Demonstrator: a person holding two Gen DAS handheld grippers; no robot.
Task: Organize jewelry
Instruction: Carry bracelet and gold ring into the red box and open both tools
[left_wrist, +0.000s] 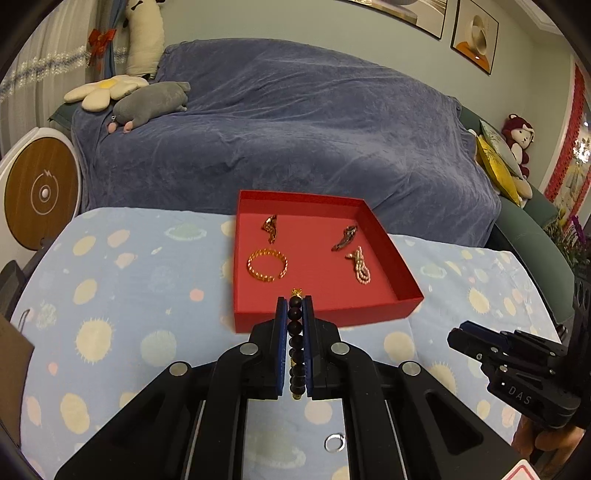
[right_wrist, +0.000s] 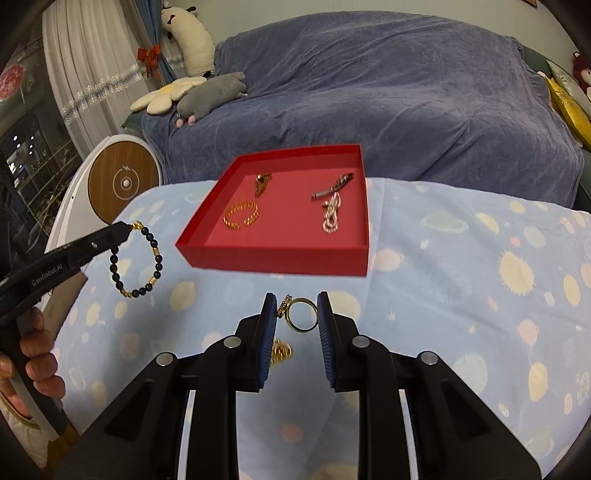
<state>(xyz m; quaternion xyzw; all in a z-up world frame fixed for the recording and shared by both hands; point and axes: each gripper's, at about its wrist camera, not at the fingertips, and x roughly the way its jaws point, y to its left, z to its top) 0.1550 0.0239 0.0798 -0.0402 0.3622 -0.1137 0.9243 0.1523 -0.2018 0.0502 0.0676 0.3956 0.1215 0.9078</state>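
The left gripper (left_wrist: 294, 306) was seen with its fingers pressed together on a bracelet of dark beads (left_wrist: 295, 325), the string of beads running up between the blue pads with a small gold piece at the top. In the right wrist view the same bracelet (right_wrist: 136, 258) was shown hanging as a loop from the tip of the left gripper (right_wrist: 127, 229), clear of the surface (right_wrist: 461, 280), with a hand (right_wrist: 33, 354) wrapped round the handle.

The right gripper (right_wrist: 297, 314) was held with its fingers only partly closed, and a gold ring (right_wrist: 303, 314) was caught between the pads, its ornamented part lying against the left pad. A small gold item (right_wrist: 280, 352) could be made out below the gripper, on the cloth; what it was could not be told. A silver ring (left_wrist: 334, 443) was seen lying on the cloth under the left gripper.

A red tray (right_wrist: 273, 254) was set on the surface, which was covered with a pale blue cloth printed with planets. Four pieces lay inside it, well apart: a gold bangle (right_wrist: 241, 216), a small bronze-coloured piece (right_wrist: 263, 182), a dark metal clasp piece (right_wrist: 332, 188) and a pink beaded strand (right_wrist: 331, 216). Behind the surface a sofa under a blue throw (left_wrist: 295, 129) was visible.
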